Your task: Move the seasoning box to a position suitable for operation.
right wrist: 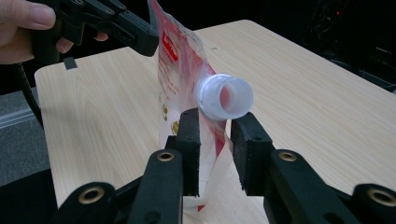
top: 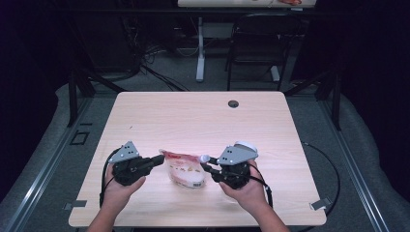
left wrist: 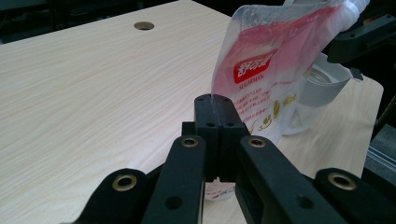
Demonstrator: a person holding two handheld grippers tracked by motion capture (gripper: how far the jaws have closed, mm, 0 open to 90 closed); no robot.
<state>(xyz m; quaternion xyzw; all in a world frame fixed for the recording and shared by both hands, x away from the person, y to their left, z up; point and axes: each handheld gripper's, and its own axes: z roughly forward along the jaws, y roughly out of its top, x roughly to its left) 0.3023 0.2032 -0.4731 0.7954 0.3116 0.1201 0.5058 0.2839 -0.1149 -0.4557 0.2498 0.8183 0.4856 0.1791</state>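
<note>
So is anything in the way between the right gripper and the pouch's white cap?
Nothing visible. The right gripper has its jaws open around the pouch edge, just under the white cap, with nothing between them.

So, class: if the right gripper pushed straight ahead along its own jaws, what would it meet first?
The red-and-clear spout pouch. Its edge already stands between the right gripper's open jaws, white cap just above them. Beyond it is the left gripper, probably farther off.
</note>
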